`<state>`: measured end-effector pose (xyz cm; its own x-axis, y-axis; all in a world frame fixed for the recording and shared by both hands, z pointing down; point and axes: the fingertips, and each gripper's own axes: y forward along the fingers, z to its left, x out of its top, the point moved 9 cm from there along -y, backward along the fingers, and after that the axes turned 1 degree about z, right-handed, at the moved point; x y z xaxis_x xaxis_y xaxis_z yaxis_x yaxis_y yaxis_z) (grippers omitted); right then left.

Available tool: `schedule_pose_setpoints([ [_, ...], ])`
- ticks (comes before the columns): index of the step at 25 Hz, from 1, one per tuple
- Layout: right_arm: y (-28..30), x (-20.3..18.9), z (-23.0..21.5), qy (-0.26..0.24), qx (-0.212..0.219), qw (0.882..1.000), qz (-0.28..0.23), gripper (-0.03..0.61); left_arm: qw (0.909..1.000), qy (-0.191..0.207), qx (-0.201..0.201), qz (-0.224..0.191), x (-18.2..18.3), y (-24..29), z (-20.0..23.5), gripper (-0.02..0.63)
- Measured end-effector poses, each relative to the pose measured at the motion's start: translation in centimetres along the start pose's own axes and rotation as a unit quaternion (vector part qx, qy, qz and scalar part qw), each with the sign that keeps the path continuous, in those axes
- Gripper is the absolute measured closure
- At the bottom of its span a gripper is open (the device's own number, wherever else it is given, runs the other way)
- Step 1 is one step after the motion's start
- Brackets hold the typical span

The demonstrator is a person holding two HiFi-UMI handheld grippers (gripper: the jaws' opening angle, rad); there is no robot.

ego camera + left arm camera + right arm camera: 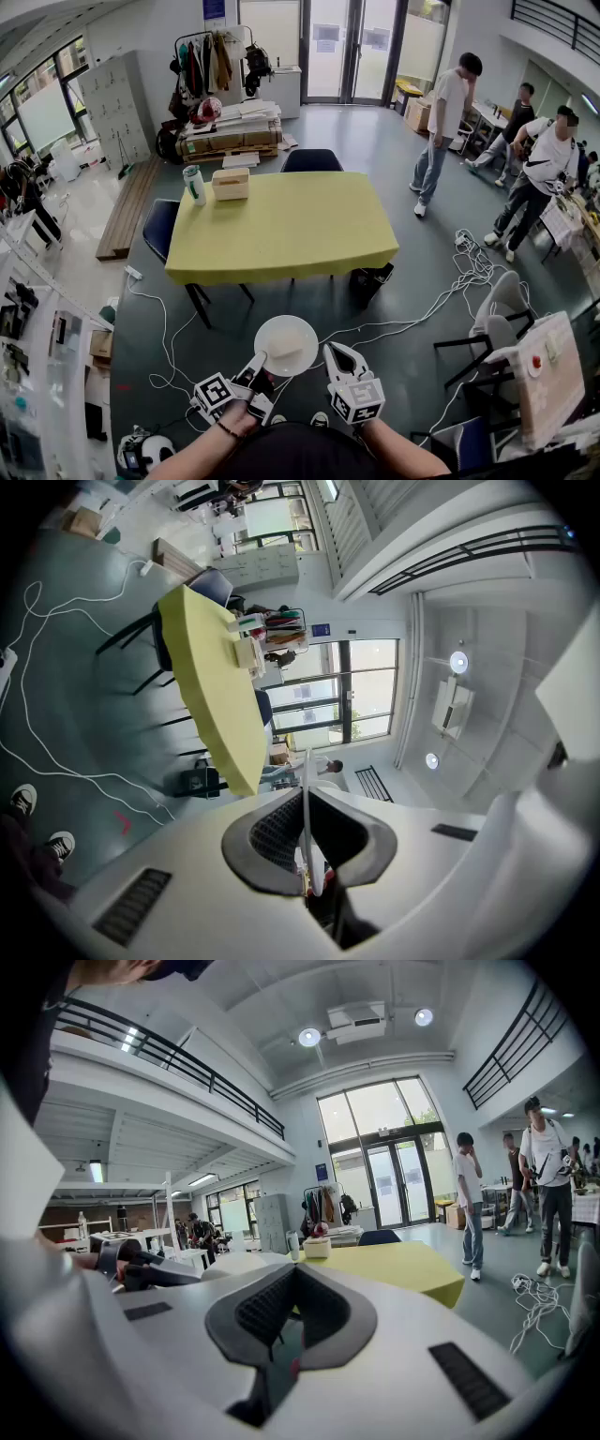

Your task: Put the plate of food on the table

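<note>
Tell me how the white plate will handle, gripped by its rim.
The plate looks rigid: it juts out flat from the left gripper, whose jaws pinch only its rim. Held at one edge, it probably wants to tilt. Its smooth surface may slip.

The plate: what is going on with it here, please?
A person stands short of the yellow table and holds a white plate by its rim in the left gripper, jaws shut on it. The right gripper beside it holds nothing. The plate is in the air, not yet on the table.
</note>
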<state>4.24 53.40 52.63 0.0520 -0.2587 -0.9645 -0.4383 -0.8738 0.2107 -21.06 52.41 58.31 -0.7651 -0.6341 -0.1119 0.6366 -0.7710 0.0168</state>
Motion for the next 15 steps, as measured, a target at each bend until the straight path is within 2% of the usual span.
schedule_pose_setpoints([
  [8,0.09,-0.33,-0.42,0.018,-0.007,1.000,-0.001,0.568,0.9994,0.018,0.028,0.003,0.18,-0.54,0.58,0.592],
  [15,0.33,-0.48,-0.47,0.030,-0.015,0.999,0.001,0.568,1.0000,-0.005,0.001,0.005,0.23,-0.11,0.67,0.592],
])
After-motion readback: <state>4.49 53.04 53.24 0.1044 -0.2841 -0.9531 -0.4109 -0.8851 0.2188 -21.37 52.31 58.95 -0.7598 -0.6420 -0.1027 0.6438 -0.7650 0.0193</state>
